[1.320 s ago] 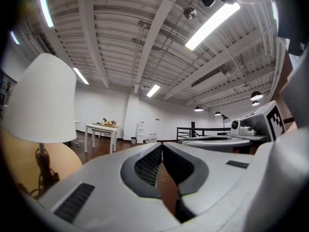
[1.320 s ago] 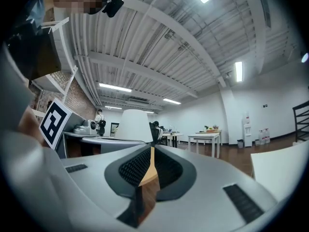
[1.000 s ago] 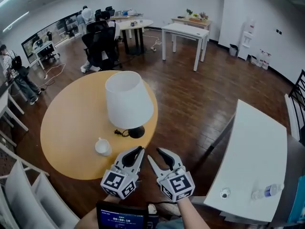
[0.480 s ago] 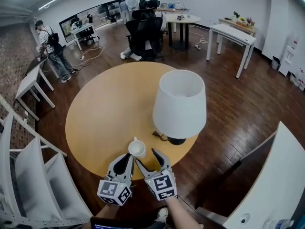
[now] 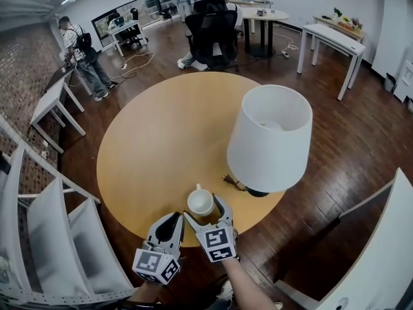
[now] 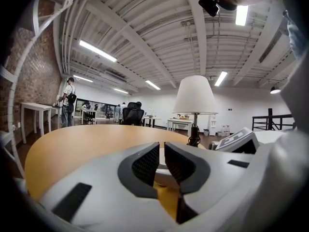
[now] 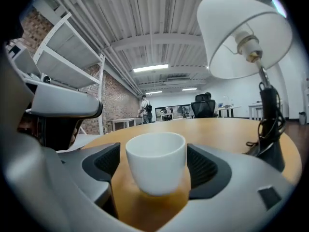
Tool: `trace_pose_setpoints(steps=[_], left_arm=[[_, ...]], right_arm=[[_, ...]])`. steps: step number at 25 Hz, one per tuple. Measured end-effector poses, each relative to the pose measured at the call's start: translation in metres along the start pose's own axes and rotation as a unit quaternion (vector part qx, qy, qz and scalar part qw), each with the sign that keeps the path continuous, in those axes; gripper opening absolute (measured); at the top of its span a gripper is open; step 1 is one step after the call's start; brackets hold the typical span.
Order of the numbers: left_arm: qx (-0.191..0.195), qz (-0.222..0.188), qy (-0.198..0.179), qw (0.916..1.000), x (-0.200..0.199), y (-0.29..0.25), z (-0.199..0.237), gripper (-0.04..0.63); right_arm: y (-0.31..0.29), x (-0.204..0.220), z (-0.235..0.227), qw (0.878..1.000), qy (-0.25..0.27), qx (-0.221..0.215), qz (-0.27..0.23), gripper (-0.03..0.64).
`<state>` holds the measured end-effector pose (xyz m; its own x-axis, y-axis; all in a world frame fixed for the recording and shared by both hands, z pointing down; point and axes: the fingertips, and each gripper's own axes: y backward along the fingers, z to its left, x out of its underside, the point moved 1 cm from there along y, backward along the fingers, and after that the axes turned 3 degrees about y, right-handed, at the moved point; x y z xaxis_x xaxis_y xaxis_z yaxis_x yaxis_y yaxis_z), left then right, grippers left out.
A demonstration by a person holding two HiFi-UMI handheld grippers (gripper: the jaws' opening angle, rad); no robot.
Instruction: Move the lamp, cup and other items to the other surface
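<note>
- Cup (image 5: 201,203): white, standing upright on the round wooden worktop (image 5: 148,134). It is just left of the lamp (image 5: 270,139) and slightly nearer the person, clear of the lamp's dark base (image 5: 259,192). Its handle is pointing away from the person. The inside is showing plain white from the head view.
- Right gripper (image 5: 203,207): the jaws are standing wide and have just been opening. They are straddling the cup, one pad on each side, with neither pad pressing on the wall.
- Left gripper (image 5: 174,218): sitting on the far side of the cup from the lamp. Its jaws are pulled together to a thin slit, with nothing between them.
- Lamp: the white shade is overhanging its base, and a cord (image 5: 232,181) is lying bunched at the foot, between base and cup.
- Around the lamp:
  - Beyond it, a black office chair (image 5: 213,24), white tables (image 5: 332,37) and people are standing well apart.
  - Far to its left is a white shelf rack (image 5: 58,225).
  - To its lower right is the edge of a white surface (image 5: 387,250).
</note>
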<state>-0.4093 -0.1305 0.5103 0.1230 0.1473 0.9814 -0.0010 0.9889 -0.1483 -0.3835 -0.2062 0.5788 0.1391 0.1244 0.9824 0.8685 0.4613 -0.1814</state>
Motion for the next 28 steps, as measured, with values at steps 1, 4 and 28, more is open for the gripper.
trace_pose_setpoints(steps=[1, 4, 28], left_arm=[[-0.003, 0.002, 0.0, 1.0, 0.001, 0.001, 0.003, 0.043], [-0.007, 0.007, -0.001, 0.9999, 0.003, 0.0, 0.01, 0.043], [0.121, 0.004, -0.011, 0.9925, -0.008, -0.037, -0.1, 0.043]], right_arm=[[-0.005, 0.0, 0.001, 1.0, 0.003, -0.003, 0.002, 0.439], [-0.018, 0.001, 0.002, 1.0, 0.011, -0.01, 0.015, 0.439], [0.11, -0.028, -0.053, 0.995, 0.021, 0.096, -0.022, 0.391]])
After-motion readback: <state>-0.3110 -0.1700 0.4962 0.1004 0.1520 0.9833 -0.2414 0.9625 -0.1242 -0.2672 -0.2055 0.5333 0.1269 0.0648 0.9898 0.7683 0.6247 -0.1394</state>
